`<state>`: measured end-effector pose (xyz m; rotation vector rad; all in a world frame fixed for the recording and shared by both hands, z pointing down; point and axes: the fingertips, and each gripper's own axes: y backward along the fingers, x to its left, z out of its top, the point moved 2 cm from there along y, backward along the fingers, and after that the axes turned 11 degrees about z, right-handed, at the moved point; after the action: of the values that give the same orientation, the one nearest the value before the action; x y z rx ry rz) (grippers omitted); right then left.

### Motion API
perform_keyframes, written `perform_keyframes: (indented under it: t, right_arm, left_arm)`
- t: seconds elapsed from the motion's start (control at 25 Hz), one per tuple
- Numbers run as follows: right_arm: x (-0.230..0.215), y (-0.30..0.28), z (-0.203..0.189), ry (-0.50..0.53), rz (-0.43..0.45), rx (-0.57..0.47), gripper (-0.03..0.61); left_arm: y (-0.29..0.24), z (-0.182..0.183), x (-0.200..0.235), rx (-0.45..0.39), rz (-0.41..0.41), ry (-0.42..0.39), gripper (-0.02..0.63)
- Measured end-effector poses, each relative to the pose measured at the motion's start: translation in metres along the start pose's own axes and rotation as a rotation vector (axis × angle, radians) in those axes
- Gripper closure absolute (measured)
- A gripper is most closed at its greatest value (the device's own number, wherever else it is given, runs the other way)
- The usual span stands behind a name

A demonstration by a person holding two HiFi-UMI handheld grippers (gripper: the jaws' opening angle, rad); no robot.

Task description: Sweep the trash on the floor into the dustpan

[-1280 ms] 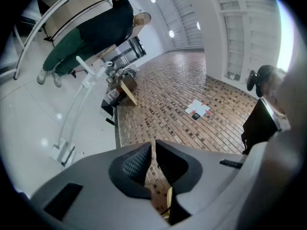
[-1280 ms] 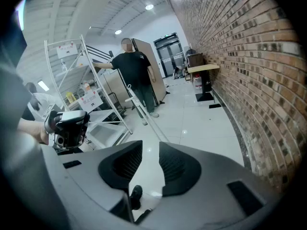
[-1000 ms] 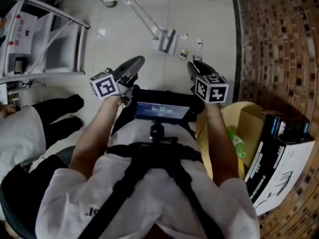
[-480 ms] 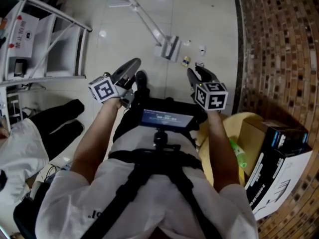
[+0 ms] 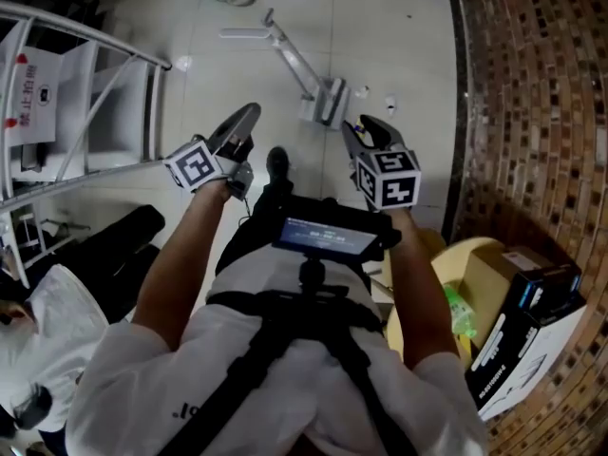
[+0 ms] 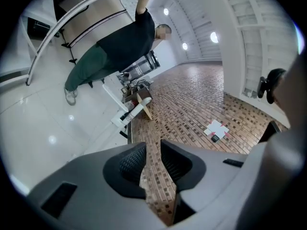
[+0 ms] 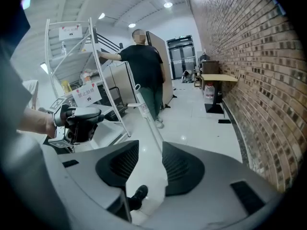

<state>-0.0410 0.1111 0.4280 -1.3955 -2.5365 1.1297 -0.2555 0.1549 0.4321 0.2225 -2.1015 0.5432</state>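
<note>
**A:** Entry one, dustpan (image 5: 324, 99): where is it sitting?

**B:** It is standing on the glossy white floor (image 5: 380, 27), near the brick wall (image 5: 532, 112). The pan is pale grey, with a long white handle (image 5: 285, 50) running up from it. Small trash scraps (image 5: 389, 105) are lying just to its right.

**A:** Entry two, the grippers?

**B:** The left gripper (image 5: 249, 114) and right gripper (image 5: 366, 126) are hovering short of the pan. Their jaws have just been opening and are standing apart, with nothing between them.

White T-shirt (image 5: 142, 388), black harness straps (image 5: 285, 335), black shoe (image 5: 276, 162)
</note>
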Motion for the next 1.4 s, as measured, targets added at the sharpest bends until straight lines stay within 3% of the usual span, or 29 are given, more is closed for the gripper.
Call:
perform_keyframes:
  t: [0.2,0.36,0.52,0.76,1.16,1.24,1.36,1.4]
  right_arm:
    - [0.019,-0.064,0.059,0.072,0.002,-0.017,0.359]
    - [0.040,-0.117,0.111,0.172,0.015,-0.062,0.308]
    - [0.046,-0.158,0.148,0.212,-0.039,-0.082,0.299]
    - [0.039,-0.204,0.167,0.240,-0.082,-0.063,0.299]
    - [0.016,-0.244,0.173,0.195,-0.153,-0.052,0.299]
    - [0.012,-0.242,0.176,0.198,-0.179,-0.063,0.313]
    - [0.005,-0.231,0.176,0.231,-0.229,-0.062,0.425]
    - [0.001,-0.225,0.174,0.242,-0.252,-0.057,0.509]
  left_arm:
    - [-0.021,0.039,0.032,0.021,0.024,0.036,0.480]
    - [-0.035,0.066,0.046,0.017,0.031,0.063,0.479]
    - [-0.048,0.090,0.051,-0.007,0.000,0.087,0.479]
    - [-0.064,0.113,0.064,-0.014,0.007,0.116,0.479]
    - [-0.085,0.125,0.074,0.028,-0.006,0.140,0.479]
    - [-0.088,0.126,0.074,0.031,-0.013,0.146,0.479]
    - [-0.091,0.127,0.075,0.030,-0.026,0.164,0.479]
    - [-0.092,0.127,0.076,0.030,-0.026,0.175,0.479]
